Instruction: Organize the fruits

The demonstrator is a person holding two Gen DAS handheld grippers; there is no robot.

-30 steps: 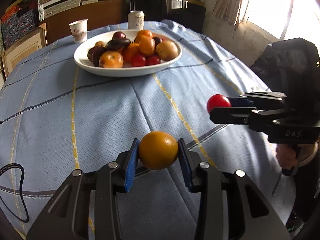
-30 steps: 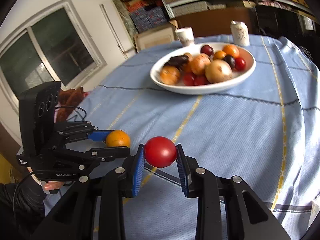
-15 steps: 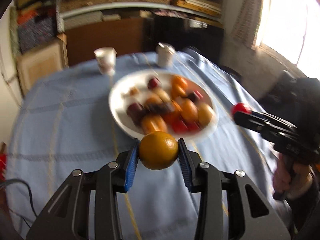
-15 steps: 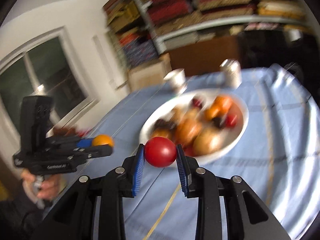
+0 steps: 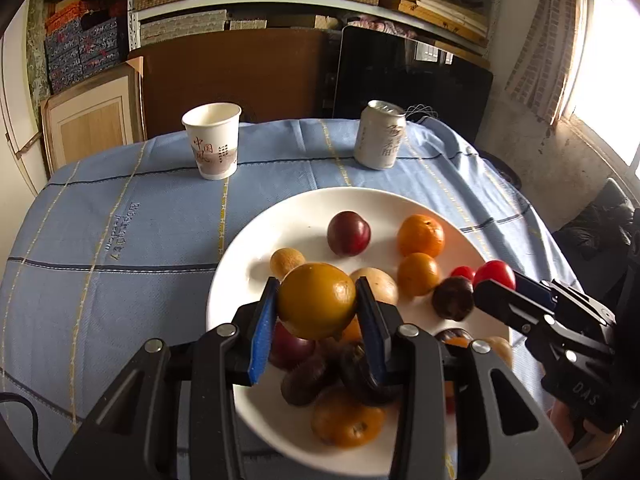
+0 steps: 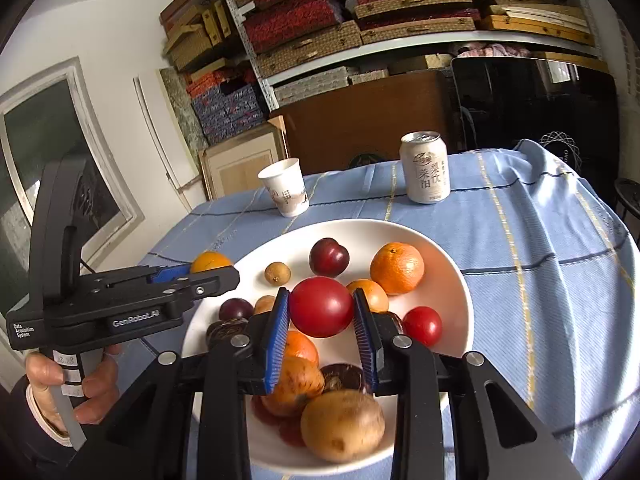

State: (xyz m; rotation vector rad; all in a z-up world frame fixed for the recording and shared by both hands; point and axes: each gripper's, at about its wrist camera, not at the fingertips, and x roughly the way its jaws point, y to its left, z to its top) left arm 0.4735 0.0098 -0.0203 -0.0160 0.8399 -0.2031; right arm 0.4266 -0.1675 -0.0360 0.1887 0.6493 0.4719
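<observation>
Right wrist view: both claws grip fruit above the crowded plate.

The left hand-held gripper clamps an orange above the white plate of fruit.

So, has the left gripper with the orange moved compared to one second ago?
Yes. The left gripper carried the orange from over the bare cloth toward the white bowl; it now hangs over the bowl's fruit.
</observation>
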